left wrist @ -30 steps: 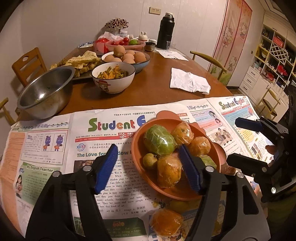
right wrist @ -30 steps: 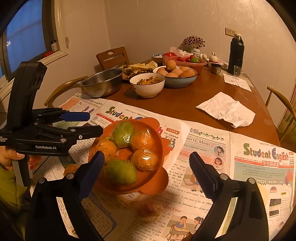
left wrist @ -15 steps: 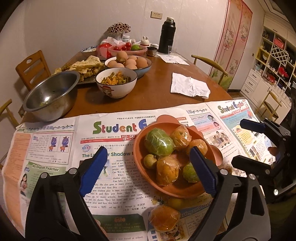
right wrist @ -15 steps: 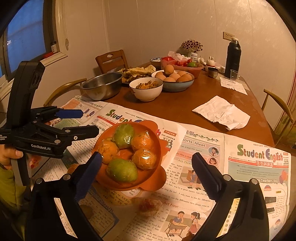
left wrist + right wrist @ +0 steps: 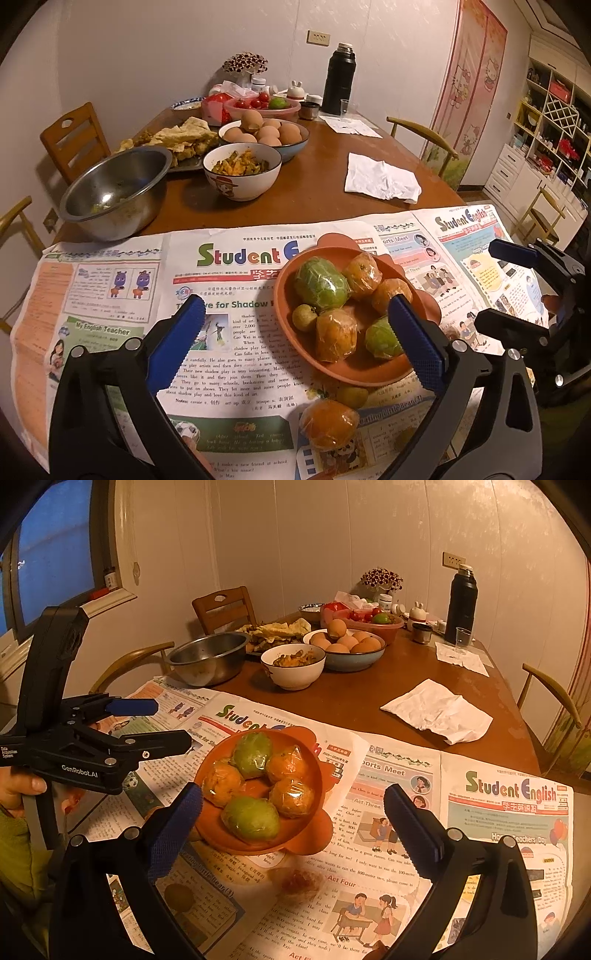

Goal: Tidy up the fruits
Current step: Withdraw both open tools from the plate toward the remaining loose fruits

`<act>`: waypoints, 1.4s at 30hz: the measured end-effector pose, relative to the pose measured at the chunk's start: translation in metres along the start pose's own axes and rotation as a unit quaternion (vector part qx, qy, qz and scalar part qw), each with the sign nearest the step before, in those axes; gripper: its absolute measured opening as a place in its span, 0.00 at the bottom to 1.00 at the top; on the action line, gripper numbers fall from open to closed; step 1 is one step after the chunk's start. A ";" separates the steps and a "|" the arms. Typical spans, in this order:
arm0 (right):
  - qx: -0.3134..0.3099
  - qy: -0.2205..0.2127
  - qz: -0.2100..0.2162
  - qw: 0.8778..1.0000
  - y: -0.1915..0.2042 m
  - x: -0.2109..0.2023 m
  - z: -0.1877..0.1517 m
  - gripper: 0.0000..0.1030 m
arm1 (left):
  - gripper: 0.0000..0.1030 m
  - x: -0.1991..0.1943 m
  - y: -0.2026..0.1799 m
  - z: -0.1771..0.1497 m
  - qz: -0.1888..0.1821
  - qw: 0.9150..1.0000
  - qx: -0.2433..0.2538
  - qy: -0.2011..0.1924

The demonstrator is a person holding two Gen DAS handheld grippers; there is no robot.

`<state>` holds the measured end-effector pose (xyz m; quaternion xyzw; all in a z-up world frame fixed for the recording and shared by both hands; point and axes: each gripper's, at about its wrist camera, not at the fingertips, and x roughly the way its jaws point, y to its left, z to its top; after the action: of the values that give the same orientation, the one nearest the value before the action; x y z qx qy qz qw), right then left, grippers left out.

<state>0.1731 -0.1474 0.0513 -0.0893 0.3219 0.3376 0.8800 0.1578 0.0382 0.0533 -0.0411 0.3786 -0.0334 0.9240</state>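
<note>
Fruits (image 5: 336, 295) (plastic-wrapped, orange and green) fill bowl (image 5: 284, 317).

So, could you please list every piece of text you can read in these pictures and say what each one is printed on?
"Student English": masthead of the newspaper.
"GenRobot.AI": side of the left tool.
"My English Teacher": newspaper heading.
"Act Four": newspaper heading.
"...ports Meet": newspaper heading, its start hidden.
Chinese characters, dates and body columns: too small or blurred to read.

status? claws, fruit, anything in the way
Left claw just opened, empty; right claw open, empty. Orange bowl holds wrapped fruit; wrapped orange on the newspaper. Nothing blocking.
</note>
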 end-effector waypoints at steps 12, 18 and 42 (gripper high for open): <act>-0.001 -0.010 -0.002 1.000 0.003 -0.016 -0.004 0.95 | 0.90 -0.017 0.003 -0.009 0.004 1.000 -0.007 -0.009; -0.004 -0.013 -0.001 1.000 0.006 -0.021 -0.008 0.95 | 0.90 -0.024 0.003 -0.015 0.005 1.000 -0.008 -0.011; -0.030 0.025 0.033 0.999 0.040 -0.021 -0.049 0.95 | 0.90 -0.028 -0.002 -0.066 0.016 1.000 -0.007 0.024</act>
<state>0.1105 -0.1462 0.0290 -0.1133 0.3363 0.3739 0.8569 0.0918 0.0357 0.0264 -0.0406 0.4015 -0.0175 0.9148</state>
